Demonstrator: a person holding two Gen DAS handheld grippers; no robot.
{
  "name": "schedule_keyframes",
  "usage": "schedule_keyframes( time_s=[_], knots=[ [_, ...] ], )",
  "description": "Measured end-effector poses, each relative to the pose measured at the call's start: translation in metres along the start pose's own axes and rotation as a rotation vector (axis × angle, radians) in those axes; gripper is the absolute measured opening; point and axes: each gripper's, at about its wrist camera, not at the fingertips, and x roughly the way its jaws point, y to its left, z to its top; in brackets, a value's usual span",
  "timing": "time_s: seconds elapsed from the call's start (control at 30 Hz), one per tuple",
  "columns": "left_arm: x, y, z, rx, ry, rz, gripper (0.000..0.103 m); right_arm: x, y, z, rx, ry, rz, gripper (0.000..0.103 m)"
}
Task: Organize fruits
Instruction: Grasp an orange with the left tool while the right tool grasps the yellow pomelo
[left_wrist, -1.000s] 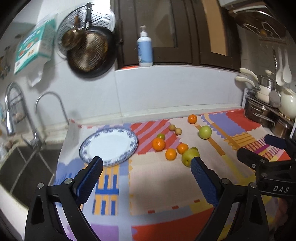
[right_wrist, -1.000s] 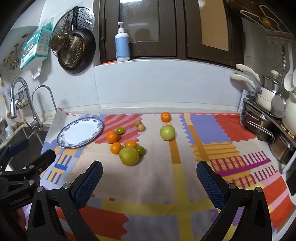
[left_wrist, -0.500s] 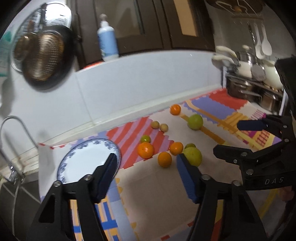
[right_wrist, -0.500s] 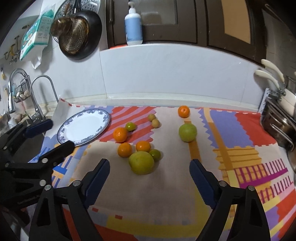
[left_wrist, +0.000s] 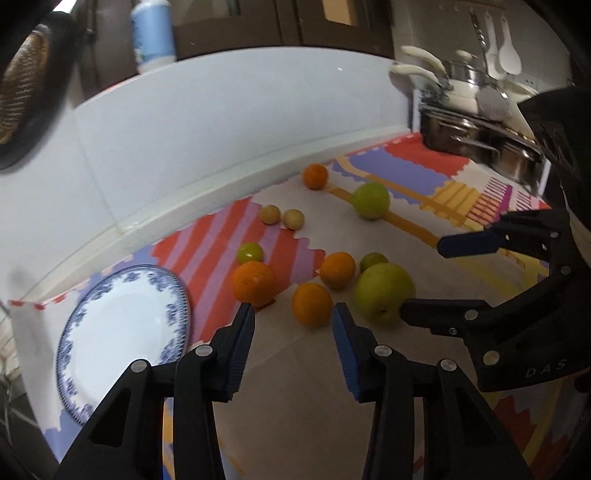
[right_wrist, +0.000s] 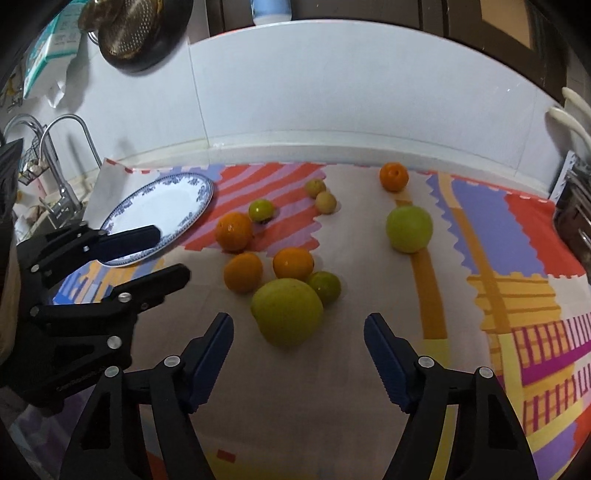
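Several oranges, small green fruits and two pale round ones lie on a patterned mat (right_wrist: 491, 206), beside an empty blue-rimmed plate (left_wrist: 122, 332) (right_wrist: 162, 210). My left gripper (left_wrist: 292, 307) (right_wrist: 171, 252) hovers low with its jaws closing. An orange (left_wrist: 312, 304) sits just beyond its tips, untouched by the pads. My right gripper (right_wrist: 298, 318) (left_wrist: 421, 277) is also closing, with the big green fruit (right_wrist: 287, 312) (left_wrist: 384, 291) between its tips and gaps on both sides. Another green fruit (right_wrist: 409, 229) lies apart on the right.
Steel pots and a utensil rack (left_wrist: 480, 136) stand at the mat's right end. A faucet (right_wrist: 62, 155) and sink lie left of the plate. A strainer pan (right_wrist: 136, 33) hangs on the white wall, and a bottle (left_wrist: 153, 33) stands on the ledge above.
Both grippers have come down and forward toward the fruit cluster, and both pairs of jaws have narrowed, the left one much more. The fruits and plate have not moved.
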Motion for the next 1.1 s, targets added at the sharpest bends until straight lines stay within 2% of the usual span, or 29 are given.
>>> schedule_keyframes(
  time_s=[0.4, 0.83, 1.0, 1.1],
  knots=[
    [0.035, 0.003, 0.003, 0.061, 0.042, -0.094, 0.043, 0.019, 0.004, 0.004, -0.049, 0.021, 0.007, 0.068],
    [0.057, 0.004, 0.005, 0.018, 0.083, -0.115, 0.043, 0.041, -0.005, 0.002, -0.002, 0.066, 0.071, 0.062],
    [0.061, 0.003, 0.006, 0.004, 0.100, -0.134, 0.034, 0.048, -0.007, 0.002, 0.014, 0.079, 0.113, 0.050],
    [0.060, 0.003, 0.006, -0.014, 0.107, -0.126, 0.034, 0.049, -0.006, 0.002, 0.009, 0.074, 0.114, 0.050]
  ],
)
